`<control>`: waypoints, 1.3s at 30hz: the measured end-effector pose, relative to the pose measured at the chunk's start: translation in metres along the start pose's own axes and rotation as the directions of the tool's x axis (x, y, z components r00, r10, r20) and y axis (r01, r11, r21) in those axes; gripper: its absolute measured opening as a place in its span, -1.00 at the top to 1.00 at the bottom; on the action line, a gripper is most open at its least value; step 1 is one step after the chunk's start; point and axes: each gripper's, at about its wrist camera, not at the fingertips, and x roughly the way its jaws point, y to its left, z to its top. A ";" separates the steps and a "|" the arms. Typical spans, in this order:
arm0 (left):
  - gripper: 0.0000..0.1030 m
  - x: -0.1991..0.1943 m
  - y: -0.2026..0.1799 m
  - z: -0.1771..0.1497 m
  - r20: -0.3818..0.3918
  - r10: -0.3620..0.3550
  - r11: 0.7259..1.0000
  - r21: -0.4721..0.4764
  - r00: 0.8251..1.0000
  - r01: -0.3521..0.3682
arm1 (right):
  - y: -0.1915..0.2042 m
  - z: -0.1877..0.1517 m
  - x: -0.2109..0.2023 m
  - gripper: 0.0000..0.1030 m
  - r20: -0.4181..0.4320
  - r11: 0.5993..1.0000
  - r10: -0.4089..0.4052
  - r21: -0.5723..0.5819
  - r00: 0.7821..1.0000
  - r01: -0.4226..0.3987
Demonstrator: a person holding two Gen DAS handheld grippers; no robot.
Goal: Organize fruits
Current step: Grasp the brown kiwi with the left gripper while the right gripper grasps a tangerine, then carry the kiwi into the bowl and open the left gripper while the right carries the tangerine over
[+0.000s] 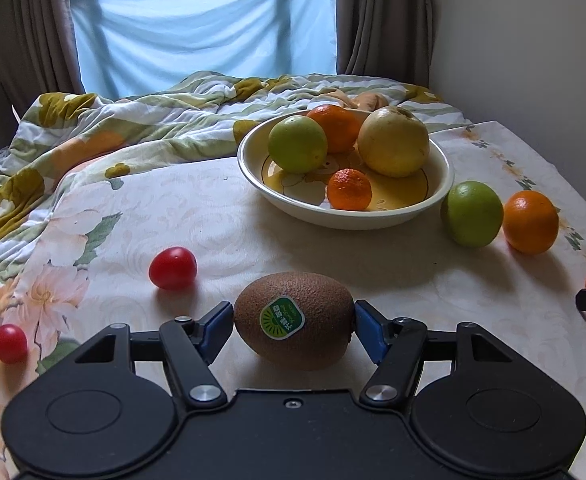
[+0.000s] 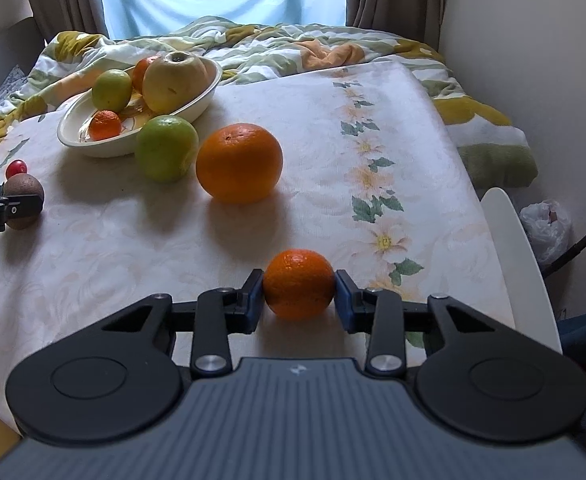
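Fruit on a counter [image 2: 93,260] covered with a floral cloth, seen from two wrist cameras. Left hand-held gripper [image 1: 294,322] is clamped on a kiwi [image 1: 294,320], one blue pad pressing each end; the kiwi sits low on the cloth, its green sticker facing the camera. Right hand-held gripper [image 2: 299,294] is clamped on a small mandarin [image 2: 299,284], pads touching both sides, the fruit down at the cloth. Ahead of the left hand-held gripper stands a bowl [image 1: 277,192] holding a green citrus [image 1: 297,144], an orange [image 1: 335,126], a yellow apple [image 1: 393,142] and a mandarin [image 1: 349,189]. Just right of the bowl, on the cloth, lie a second green citrus [image 1: 472,214] and a large orange [image 1: 530,222], side by side; in the right wrist view they lie ahead and to the left of the right hand-held gripper. Two cherry tomatoes lie left of the left hand-held gripper, one near the kiwi [image 1: 173,268], one farther out [image 1: 9,343]. A quilt [image 1: 113,128] lies crumpled beyond the counter.
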 end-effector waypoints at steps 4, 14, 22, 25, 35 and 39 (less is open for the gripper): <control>-0.36 -0.008 -0.003 0.000 0.002 0.003 1.000 -0.020 1.000 -0.003 | 0.000 0.002 -0.003 -0.01 0.000 1.000 0.016 -0.006 1.000 -0.016; -0.36 -0.046 -0.014 0.016 0.040 -0.002 0.998 -0.069 0.999 0.005 | 0.002 0.020 -0.028 -0.01 0.022 0.998 0.053 -0.036 0.998 -0.053; -0.36 -0.077 -0.018 0.043 0.088 0.005 0.995 -0.101 0.996 0.004 | 0.006 0.045 -0.056 -0.01 0.046 0.994 0.093 -0.064 0.995 -0.090; -0.36 -0.085 -0.016 0.056 0.108 0.004 0.994 -0.108 0.994 0.008 | 0.008 0.059 -0.062 -0.01 0.058 0.992 0.111 -0.073 0.992 -0.107; -0.36 -0.072 0.001 0.097 0.134 -0.018 0.996 -0.082 0.991 0.029 | 0.031 0.101 -0.060 -0.01 0.093 0.988 0.139 -0.085 0.986 -0.131; -0.36 -0.052 0.010 0.112 0.113 -0.047 0.997 -0.062 0.992 0.054 | 0.045 0.117 -0.051 -0.01 0.100 0.989 0.137 -0.071 0.986 -0.130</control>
